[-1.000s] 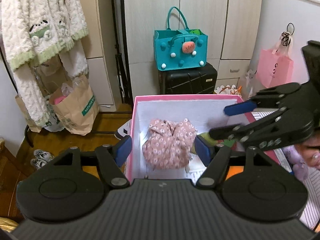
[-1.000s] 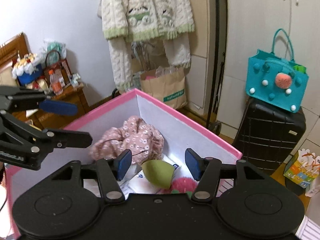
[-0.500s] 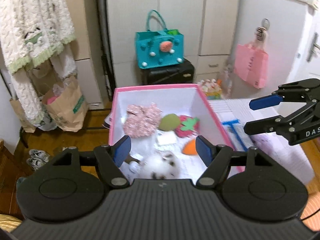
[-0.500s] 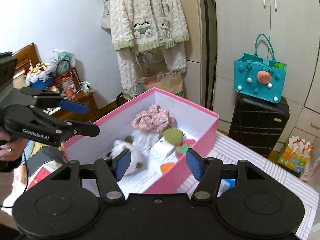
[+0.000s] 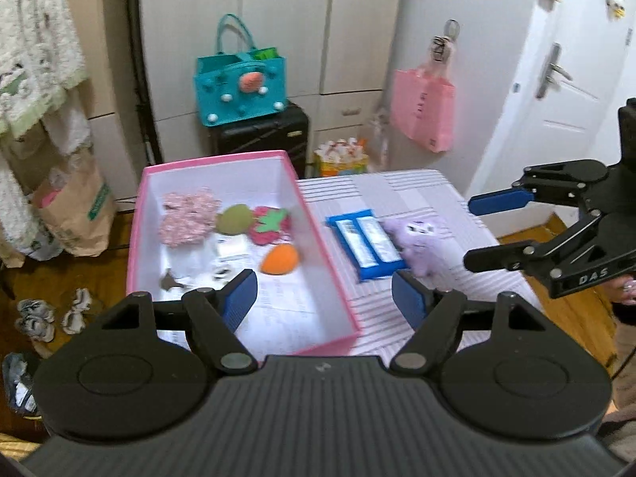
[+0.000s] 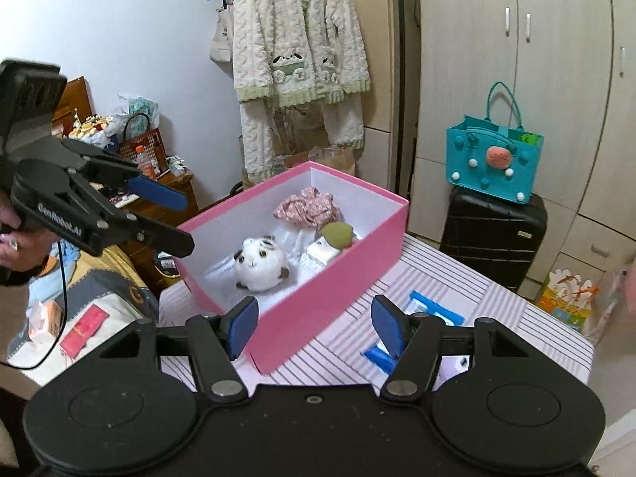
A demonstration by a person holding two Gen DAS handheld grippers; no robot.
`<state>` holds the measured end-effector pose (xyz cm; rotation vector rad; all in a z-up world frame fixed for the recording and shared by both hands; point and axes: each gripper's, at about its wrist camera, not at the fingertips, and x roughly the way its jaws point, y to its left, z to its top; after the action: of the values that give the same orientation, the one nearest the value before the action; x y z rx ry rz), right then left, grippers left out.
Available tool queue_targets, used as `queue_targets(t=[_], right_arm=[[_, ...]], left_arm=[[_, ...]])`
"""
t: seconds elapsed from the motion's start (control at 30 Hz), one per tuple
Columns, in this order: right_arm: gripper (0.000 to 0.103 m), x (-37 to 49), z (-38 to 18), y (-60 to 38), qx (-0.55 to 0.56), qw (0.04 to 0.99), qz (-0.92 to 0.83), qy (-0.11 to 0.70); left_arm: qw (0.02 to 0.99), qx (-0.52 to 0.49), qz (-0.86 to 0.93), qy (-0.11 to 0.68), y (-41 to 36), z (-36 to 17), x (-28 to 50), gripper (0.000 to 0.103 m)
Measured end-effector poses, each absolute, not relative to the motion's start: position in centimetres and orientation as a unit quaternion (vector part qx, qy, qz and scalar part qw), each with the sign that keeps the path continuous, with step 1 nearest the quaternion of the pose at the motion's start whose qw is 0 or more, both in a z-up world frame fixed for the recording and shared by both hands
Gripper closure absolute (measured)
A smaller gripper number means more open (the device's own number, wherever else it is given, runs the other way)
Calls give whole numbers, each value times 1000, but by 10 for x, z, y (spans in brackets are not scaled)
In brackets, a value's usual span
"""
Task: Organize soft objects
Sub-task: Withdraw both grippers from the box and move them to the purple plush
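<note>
A pink box (image 5: 318, 234) sat on the striped surface (image 5: 417, 194) by cupboards (image 5: 318, 20). Both tools, left tool (image 5: 324, 298) and right tool (image 6: 314, 322), had just been opening, empty; one read "DAS".

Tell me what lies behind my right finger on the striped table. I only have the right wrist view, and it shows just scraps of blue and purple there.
Observer: A purple plush toy lies on the table, outside the pink box, against the right edge of a blue packet.
Operator: Does the box's near wall hide anything from me?
Observer: Yes, an orange soft toy lies inside, close to that wall.
Operator: Is the right gripper carrying something?
Observer: No. Seen from the side, the right gripper has just been opening its jaws, and nothing is between them.
</note>
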<state>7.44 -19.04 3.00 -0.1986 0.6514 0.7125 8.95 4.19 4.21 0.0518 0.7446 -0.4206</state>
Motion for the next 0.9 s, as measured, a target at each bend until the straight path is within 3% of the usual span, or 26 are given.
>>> queue_targets(t=[0.4, 0.9], right_arm=[[30, 43, 4, -233, -97, 886, 317, 323], [28, 69, -62, -267, -83, 902, 271, 326]], left_arm=[[884, 63, -259, 385, -19, 37, 82, 29], [864, 84, -303, 392, -93, -1, 108, 28]])
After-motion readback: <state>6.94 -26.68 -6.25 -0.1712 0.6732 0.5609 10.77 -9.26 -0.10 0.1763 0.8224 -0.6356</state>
